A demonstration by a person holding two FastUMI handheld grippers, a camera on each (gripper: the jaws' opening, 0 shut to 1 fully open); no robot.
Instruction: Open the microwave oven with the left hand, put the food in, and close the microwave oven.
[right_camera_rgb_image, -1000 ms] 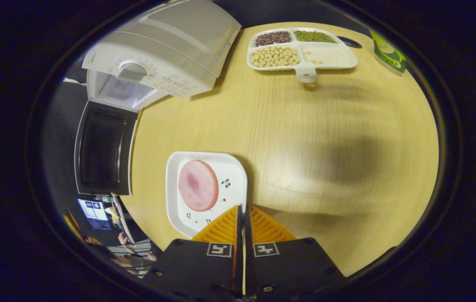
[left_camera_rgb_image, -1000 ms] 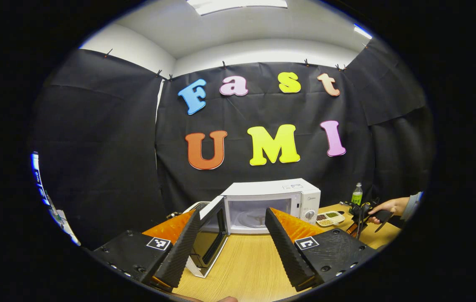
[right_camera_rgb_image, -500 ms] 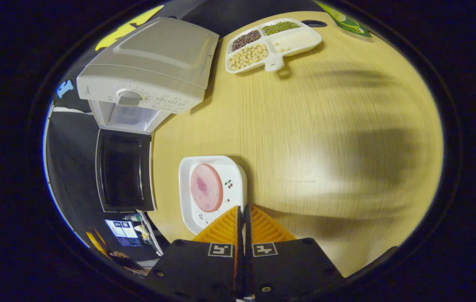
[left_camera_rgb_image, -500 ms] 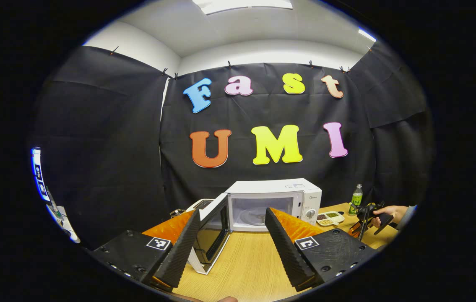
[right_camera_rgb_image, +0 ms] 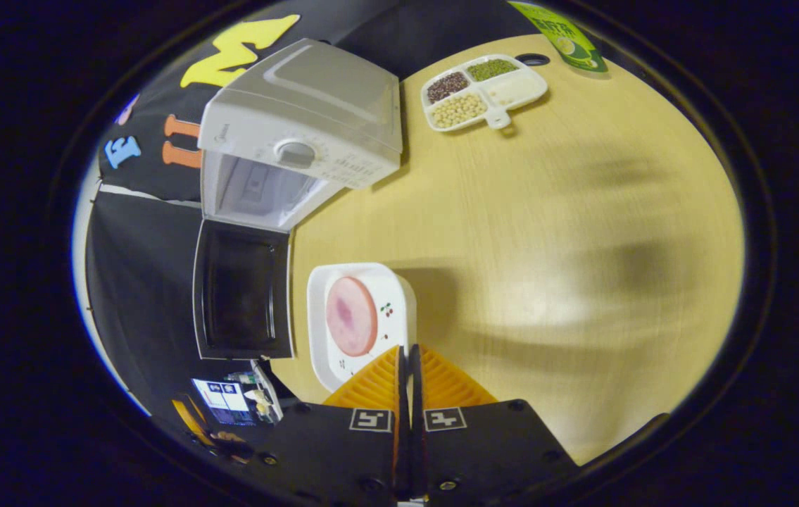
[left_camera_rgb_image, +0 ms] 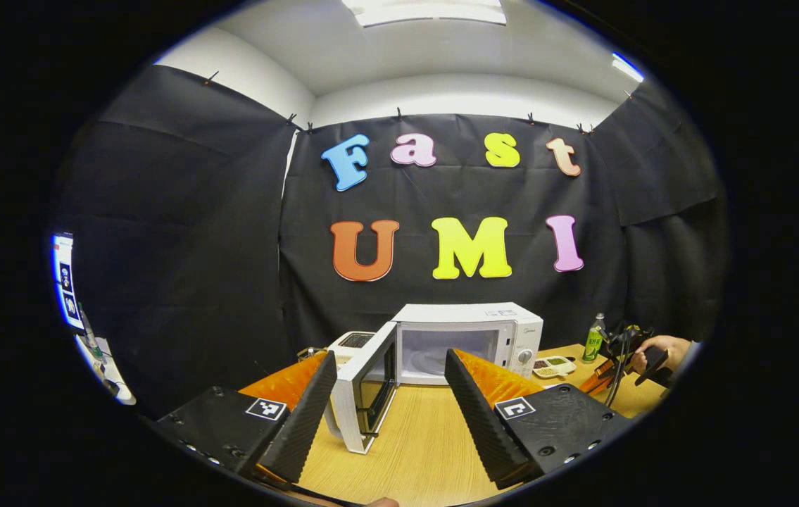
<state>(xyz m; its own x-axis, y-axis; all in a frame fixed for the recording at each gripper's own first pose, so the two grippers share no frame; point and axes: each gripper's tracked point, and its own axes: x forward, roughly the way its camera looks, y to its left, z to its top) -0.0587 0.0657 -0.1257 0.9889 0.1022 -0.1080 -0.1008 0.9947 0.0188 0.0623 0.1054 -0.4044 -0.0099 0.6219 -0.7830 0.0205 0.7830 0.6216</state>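
The white microwave (left_camera_rgb_image: 469, 331) stands at the back of the table with its door (left_camera_rgb_image: 364, 394) swung wide open to the left. My left gripper (left_camera_rgb_image: 389, 355) is open, well short of it, with nothing between its fingers. In the right gripper view, my right gripper (right_camera_rgb_image: 407, 348) is shut on the near rim of a white square plate (right_camera_rgb_image: 388, 292) carrying a round pink slice of meat (right_camera_rgb_image: 351, 315). The plate hangs above the table, beside the open door (right_camera_rgb_image: 243, 289) and a little in front of the empty cavity (right_camera_rgb_image: 258, 193). The left gripper view shows the right gripper (left_camera_rgb_image: 617, 352) held by a hand (left_camera_rgb_image: 659, 348) at the far right.
A white divided tray of beans (right_camera_rgb_image: 487, 88) lies on the wooden table (right_camera_rgb_image: 547, 232) right of the microwave, with a green bottle (left_camera_rgb_image: 595, 338) behind it. A small white appliance (left_camera_rgb_image: 353, 341) sits left of the microwave, behind the door.
The right gripper has lifted and turned with the plate, bringing the microwave's open cavity more into view. The left gripper has drawn back from the microwave, still open.
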